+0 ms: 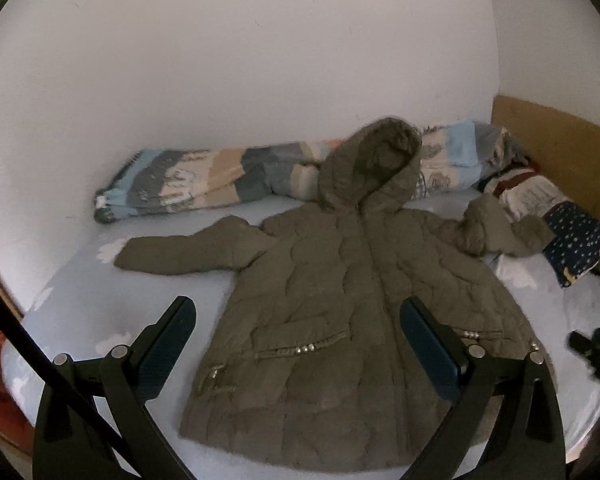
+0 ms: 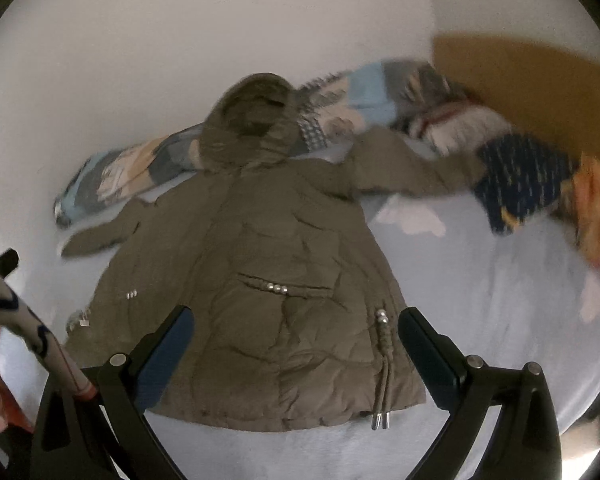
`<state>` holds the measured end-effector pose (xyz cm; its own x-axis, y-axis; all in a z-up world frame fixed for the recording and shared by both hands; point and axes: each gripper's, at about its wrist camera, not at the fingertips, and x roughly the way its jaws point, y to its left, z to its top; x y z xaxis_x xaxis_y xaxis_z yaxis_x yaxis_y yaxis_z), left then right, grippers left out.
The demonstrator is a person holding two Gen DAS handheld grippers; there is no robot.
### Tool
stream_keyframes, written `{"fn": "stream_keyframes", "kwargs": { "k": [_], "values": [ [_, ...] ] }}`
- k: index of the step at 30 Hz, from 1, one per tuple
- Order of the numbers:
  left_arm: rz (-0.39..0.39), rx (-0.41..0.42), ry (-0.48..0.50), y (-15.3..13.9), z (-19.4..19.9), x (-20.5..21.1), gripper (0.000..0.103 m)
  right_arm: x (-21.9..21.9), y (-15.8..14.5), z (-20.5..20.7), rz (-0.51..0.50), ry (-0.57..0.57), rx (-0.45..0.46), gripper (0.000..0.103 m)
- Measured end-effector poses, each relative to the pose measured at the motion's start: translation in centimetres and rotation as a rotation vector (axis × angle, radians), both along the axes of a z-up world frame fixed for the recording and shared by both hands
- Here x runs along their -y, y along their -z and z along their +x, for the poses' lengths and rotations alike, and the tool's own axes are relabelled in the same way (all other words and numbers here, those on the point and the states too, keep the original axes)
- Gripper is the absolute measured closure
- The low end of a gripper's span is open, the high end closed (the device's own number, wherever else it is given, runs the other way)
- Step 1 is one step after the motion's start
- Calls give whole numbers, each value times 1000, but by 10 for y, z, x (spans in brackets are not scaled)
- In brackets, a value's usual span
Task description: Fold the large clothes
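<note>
An olive-green hooded puffer coat (image 1: 340, 300) lies spread front-up on a bed, hood toward the wall, both sleeves out to the sides. It also shows in the right wrist view (image 2: 260, 272). My left gripper (image 1: 298, 308) is open and empty, held above the coat's lower left part. My right gripper (image 2: 296, 320) is open and empty above the coat's lower right hem, where drawstring cords with metal tips (image 2: 382, 400) hang. The right gripper also shows in the left wrist view (image 1: 596, 354) at the far right.
The bed has a pale blue sheet (image 1: 120, 300). A striped rolled duvet (image 1: 220, 180) lies along the white wall. A navy patterned pillow (image 1: 576, 240) and other bedding lie at the right by a wooden headboard (image 1: 560, 148). Orange cloth (image 2: 596, 208) lies at the far right.
</note>
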<state>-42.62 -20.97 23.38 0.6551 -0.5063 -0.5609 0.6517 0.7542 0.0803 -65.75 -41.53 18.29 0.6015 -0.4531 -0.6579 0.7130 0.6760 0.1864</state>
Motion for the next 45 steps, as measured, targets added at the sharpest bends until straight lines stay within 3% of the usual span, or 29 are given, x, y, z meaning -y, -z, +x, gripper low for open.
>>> {"fn": "stream_keyframes", "kwargs": {
  "k": [3, 8, 9, 10, 11, 14, 18, 20, 22, 25, 30, 32, 38, 45],
  "values": [
    [69, -67, 4, 34, 39, 20, 1, 26, 5, -15, 75, 74, 35, 0],
    [164, -247, -108, 109, 97, 26, 1, 75, 2, -42, 168, 163, 111, 0],
    [130, -327, -86, 111, 108, 28, 1, 87, 2, -47, 188, 182, 129, 0],
    [97, -342, -78, 110, 111, 27, 1, 100, 2, -52, 214, 199, 147, 0],
    [68, -330, -87, 108, 114, 25, 1, 113, 1, -55, 240, 211, 164, 0],
    [94, -254, -113, 111, 119, 34, 1, 156, -4, -64, 284, 248, 196, 1],
    [156, -274, -75, 131, 119, 54, 1, 211, -8, -71, 316, 303, 222, 6],
    [170, -270, -63, 135, 117, 59, 1, 241, -8, -71, 334, 323, 222, 17],
    [172, -249, -48, 132, 110, 63, 1, 270, -7, -69, 347, 342, 217, 20],
    [187, -185, -37, 130, 102, 69, 1, 312, -6, -65, 341, 365, 205, 34],
    [204, -193, -44, 138, 106, 75, 1, 376, 10, -58, 361, 403, 225, 43],
    [215, -193, -49, 141, 107, 76, 1, 404, 26, -59, 398, 422, 260, 59],
    [229, -186, -58, 146, 114, 79, 1, 461, 61, -57, 438, 469, 292, 60],
    [239, -206, -38, 153, 118, 80, 1, 507, 92, -37, 434, 502, 184, 60]
  ]
}}
